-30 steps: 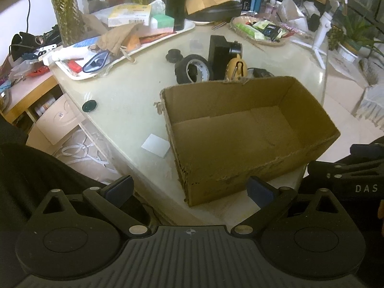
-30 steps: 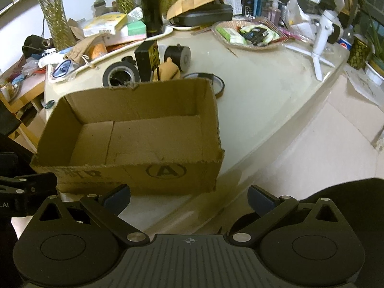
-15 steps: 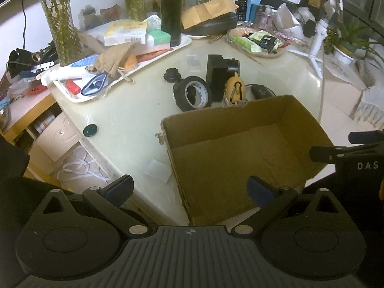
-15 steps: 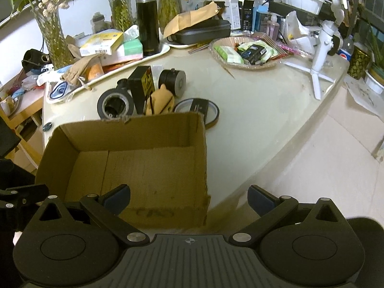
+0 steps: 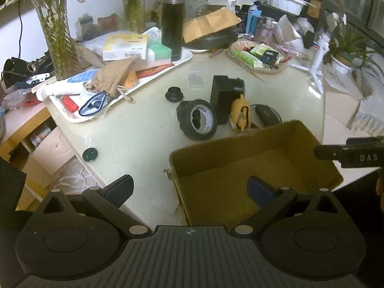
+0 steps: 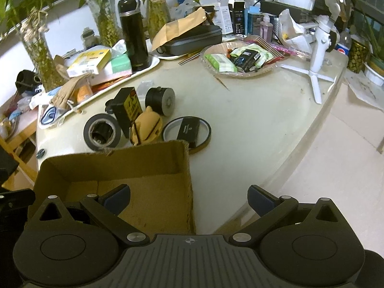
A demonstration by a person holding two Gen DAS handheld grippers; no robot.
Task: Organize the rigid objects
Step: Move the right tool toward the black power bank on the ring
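With both the left tool [image 5: 189,188] and right tool [image 6: 188,198] spread apart and empty over the empty cardboard box [image 5: 252,168], the tape roll [image 5: 198,120] behind it on the surface [image 6: 252,120] could roll off if nudged.

A pale glossy worktop [image 6: 252,124] carries an open cardboard box [image 6: 148,160] at its near edge, with a tape roll [image 5: 200,120], black block [image 5: 223,96], yellow toy [image 5: 240,114], cluttered tray [image 5: 182,58] and snack basket [image 6: 240,74] beyond.
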